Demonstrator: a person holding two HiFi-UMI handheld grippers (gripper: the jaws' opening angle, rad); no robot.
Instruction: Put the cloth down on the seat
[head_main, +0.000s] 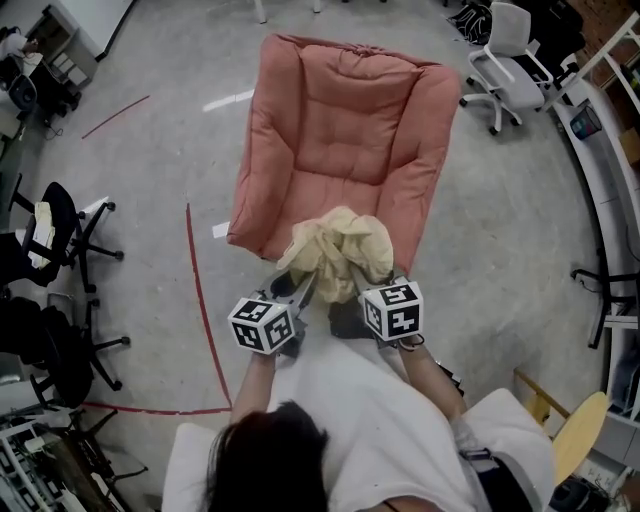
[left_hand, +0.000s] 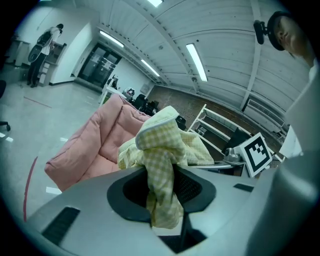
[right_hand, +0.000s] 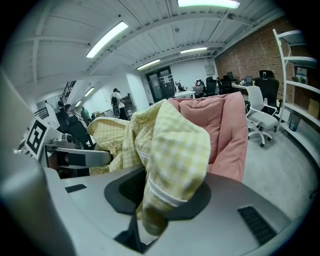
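A pale yellow checked cloth (head_main: 338, 250), bunched into a loose heap, sits between my two tongs at the front edge of the pink cushioned seat (head_main: 340, 130). My left gripper (left_hand: 162, 187) is clamped on one twisted fold of it. My right gripper (right_hand: 152, 200), just beside it, pinches another fold. I cannot tell whether the cloth touches the cushion. A white office chair (head_main: 505, 55) stands well apart on the grey floor (head_main: 160, 150).

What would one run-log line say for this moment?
left gripper: shut on cloth | right gripper: shut on cloth | cloth: bunched, at seat front edge | release: not yet
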